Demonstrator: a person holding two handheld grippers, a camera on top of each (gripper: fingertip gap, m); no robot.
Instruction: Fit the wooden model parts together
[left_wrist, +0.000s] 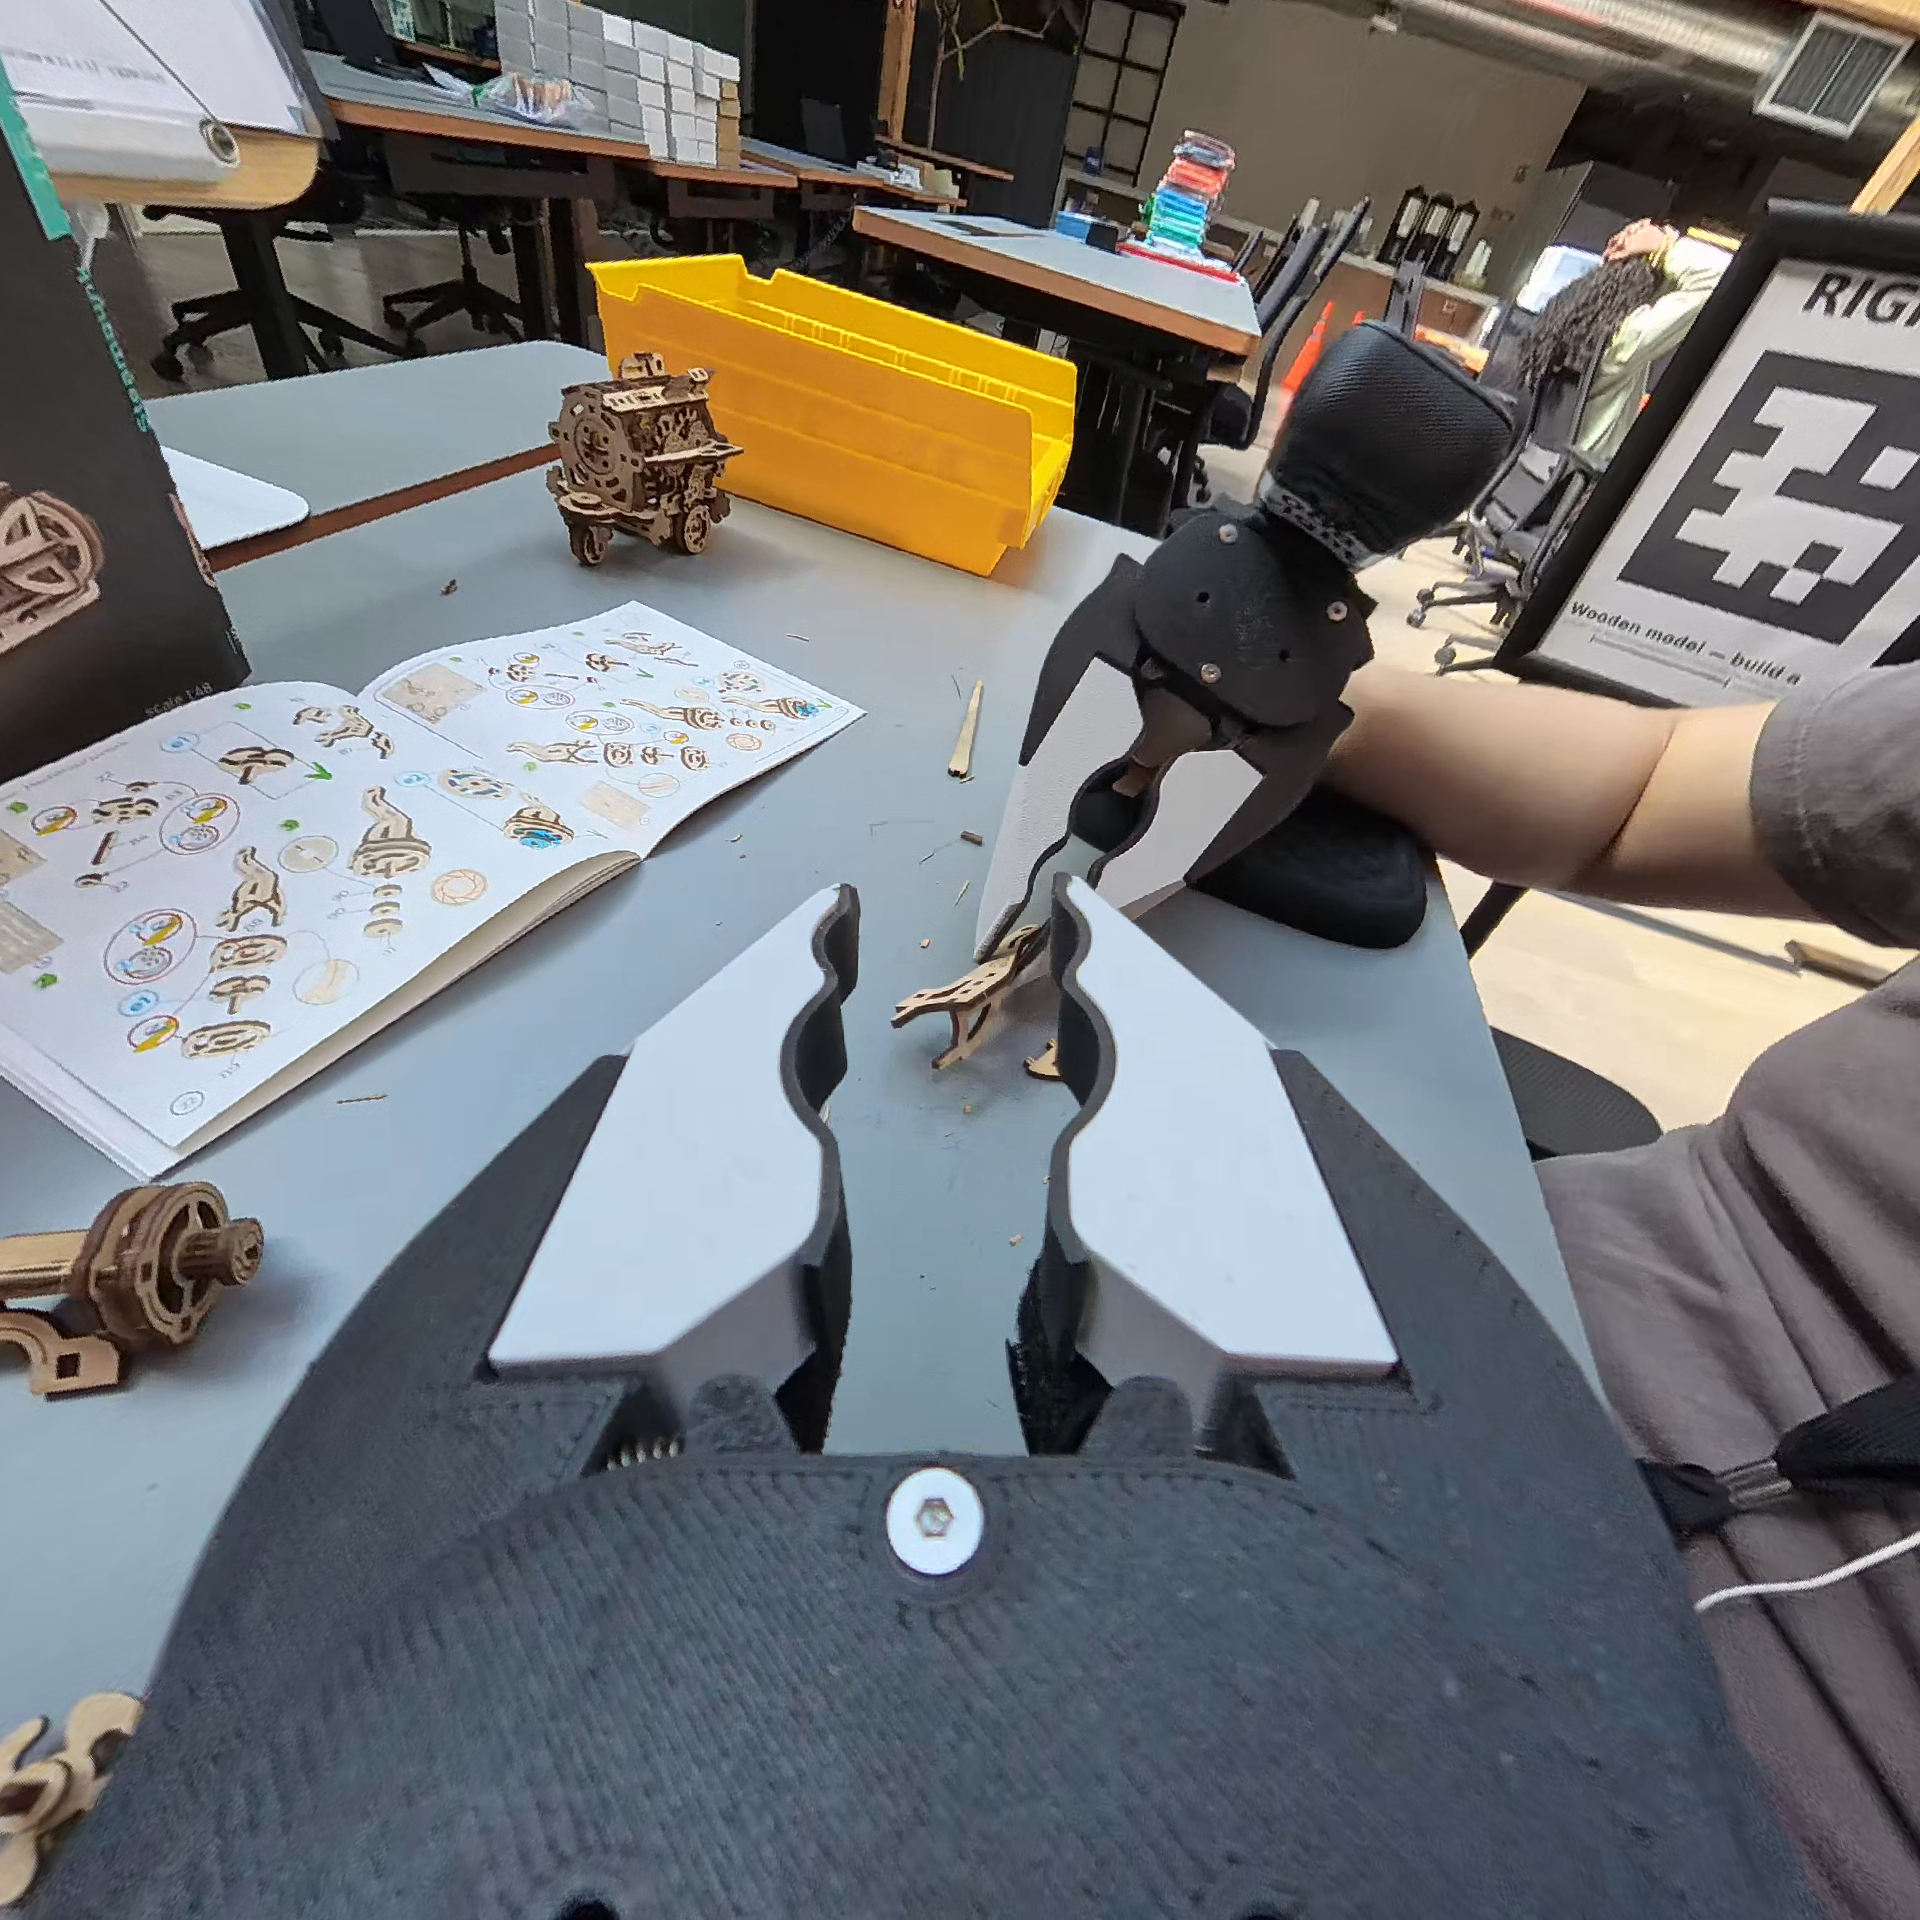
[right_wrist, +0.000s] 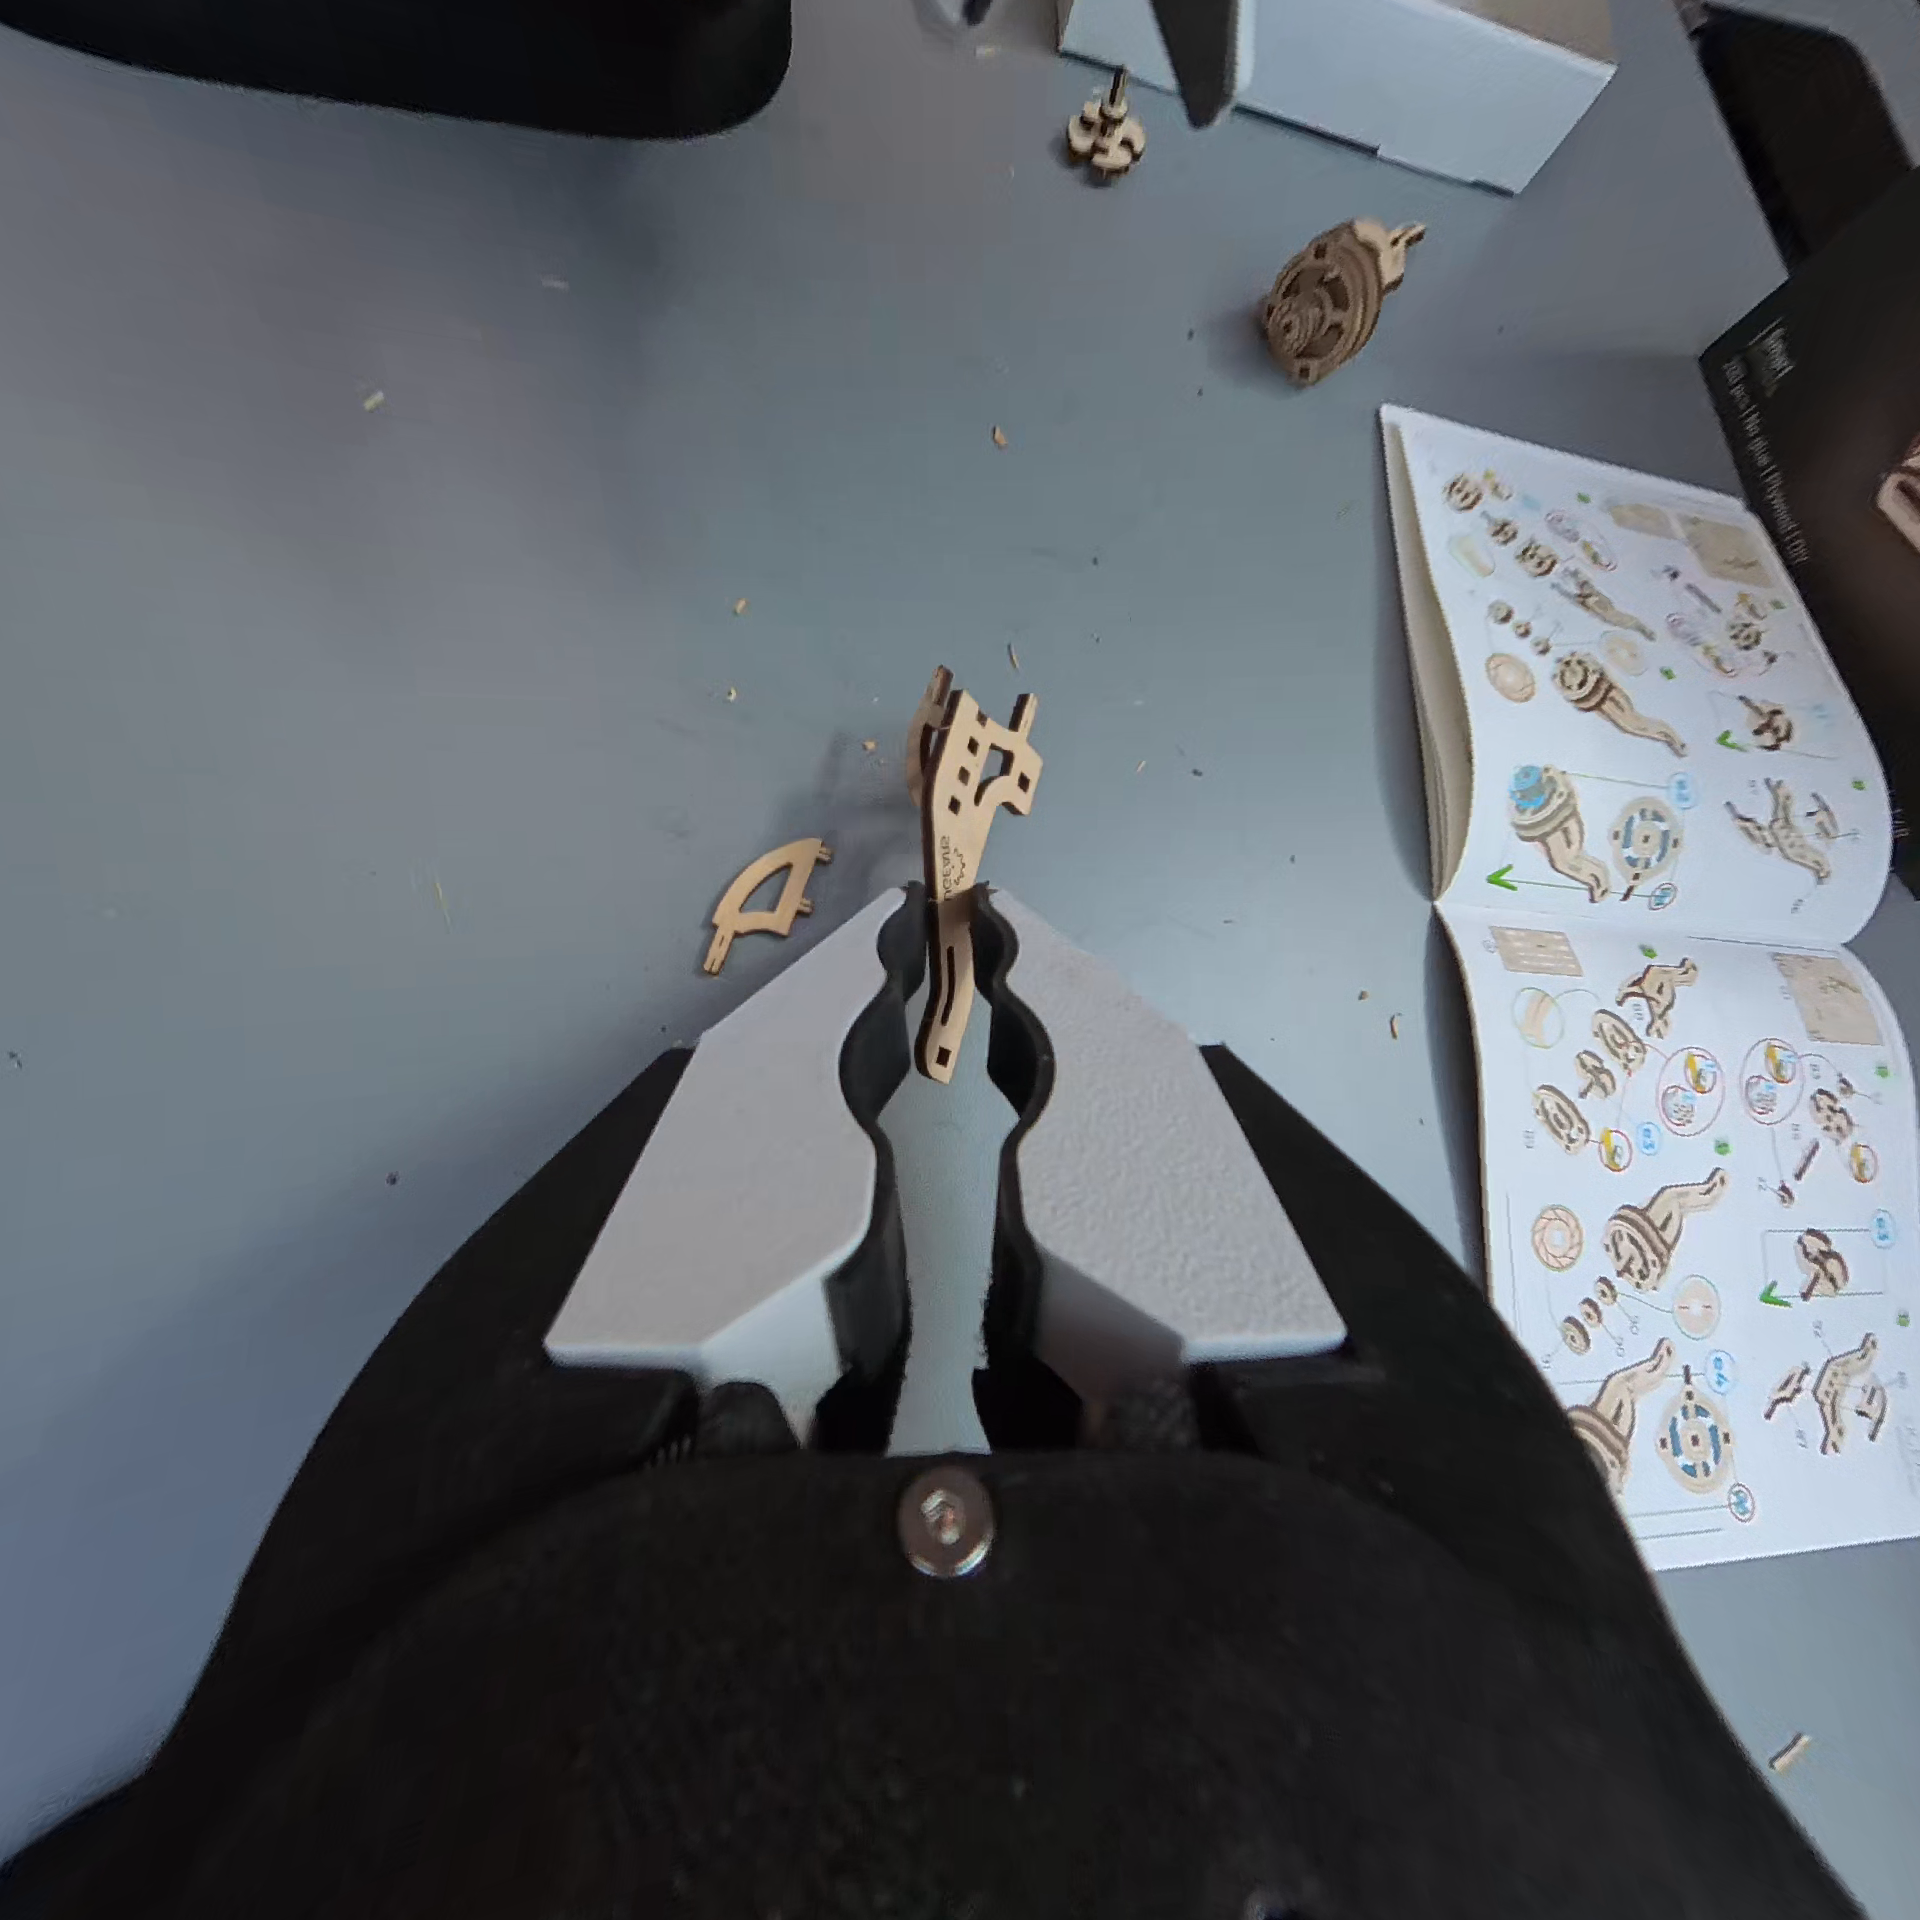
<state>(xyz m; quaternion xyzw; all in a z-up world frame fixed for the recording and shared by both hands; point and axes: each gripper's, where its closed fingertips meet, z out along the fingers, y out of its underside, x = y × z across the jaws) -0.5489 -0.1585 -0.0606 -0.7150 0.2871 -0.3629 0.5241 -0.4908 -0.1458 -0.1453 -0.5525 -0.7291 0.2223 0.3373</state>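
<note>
My right gripper (right_wrist: 948, 904) is shut on a flat, slotted wooden part (right_wrist: 971, 821) that sticks out past its tips, low over the grey table (right_wrist: 416, 623). In the left wrist view the right gripper (left_wrist: 1013, 935) points down at the table with that part (left_wrist: 961, 1003) just beyond my left fingertips. My left gripper (left_wrist: 956, 904) is open and empty above the table. A small curved wooden piece (right_wrist: 764, 904) lies flat on the table left of the held part.
An open instruction booklet (left_wrist: 364, 852) lies on the left and shows in the right wrist view (right_wrist: 1662, 935). A built wooden model (left_wrist: 639, 457) and a yellow bin (left_wrist: 842, 405) stand behind. Wheel-like sub-assemblies (left_wrist: 145, 1268) (right_wrist: 1330, 296) and a dark box (left_wrist: 83, 468) are nearby. A person's arm (left_wrist: 1558, 790) reaches in from the right. Tip to tip, the grippers are about 11 cm apart.
</note>
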